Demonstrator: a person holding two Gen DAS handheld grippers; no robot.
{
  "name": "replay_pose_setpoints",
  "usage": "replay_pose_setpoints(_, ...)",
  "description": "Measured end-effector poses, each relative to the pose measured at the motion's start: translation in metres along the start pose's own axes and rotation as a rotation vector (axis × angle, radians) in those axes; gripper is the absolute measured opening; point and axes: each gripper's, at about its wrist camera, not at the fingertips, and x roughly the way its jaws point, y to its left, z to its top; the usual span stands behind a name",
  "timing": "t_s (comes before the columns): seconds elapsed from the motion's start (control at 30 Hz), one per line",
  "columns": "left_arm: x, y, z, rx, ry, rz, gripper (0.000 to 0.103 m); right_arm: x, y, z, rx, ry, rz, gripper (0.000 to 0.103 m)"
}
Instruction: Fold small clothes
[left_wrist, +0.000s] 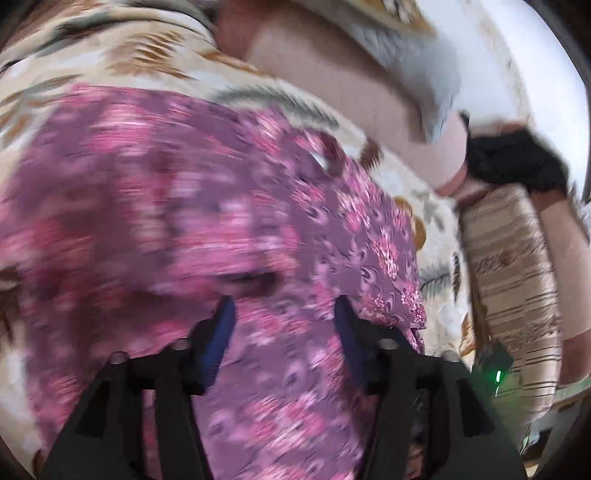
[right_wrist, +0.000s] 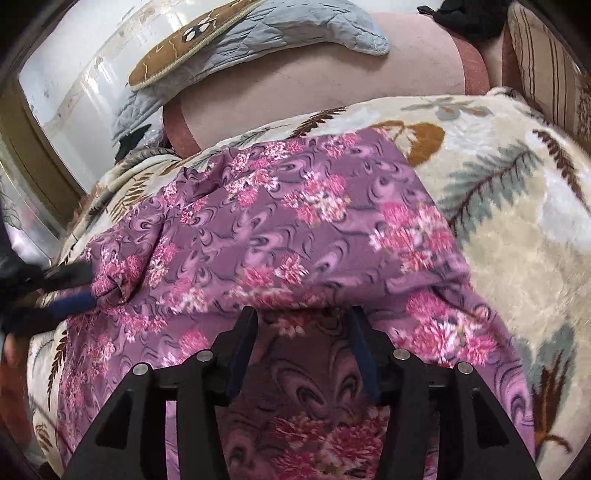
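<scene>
Both my tools, left tool (left_wrist: 284, 325) and right tool (right_wrist: 303, 332), stand parted over the purple garment (right_wrist: 295, 229), gripping nothing, so its fold rests flat.

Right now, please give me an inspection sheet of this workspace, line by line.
Surface: plush leaf-print blanket, bed-like.
Job's things: purple floral garment spread on the blanket, partly folded, its near edge doubled over.
Clutter: grey quilted pillow; black cloth; striped cushion.
Grippers: left gripper open above the garment, picture blurred; right gripper open, garment below, nothing pinched.
Cables: nothing seen.
Surroundings: pink bolster; white wall.
</scene>
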Motion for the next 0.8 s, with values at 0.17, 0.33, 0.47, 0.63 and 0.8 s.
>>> replay_pose_setpoints(0.17,-0.026,0.07,-0.012,-0.172,-0.037,-0.005,0.057,-0.001,0.055,0.022,-0.09,-0.016,0.143,0.054)
replay_pose_setpoints(0.33,-0.025,0.109,-0.011,-0.291,-0.039,-0.045,0.057,0.02,0.141,0.022,-0.362,-0.005,0.14,0.058)
replay_pose_setpoints(0.47,-0.025,0.117,-0.01,-0.31,-0.04,-0.07,0.057,0.048,0.179,0.014,-0.492,0.011,0.044,0.057)
replay_pose_setpoints(0.63,-0.023,0.118,-0.007,-0.311,-0.031,-0.092,0.057,0.055,0.166,0.028,-0.364,0.031,0.095,0.012)
replay_pose_setpoints(0.8,-0.018,0.116,-0.005,-0.314,-0.026,-0.082,0.057,0.034,0.105,0.052,-0.105,0.0,0.173,0.011)
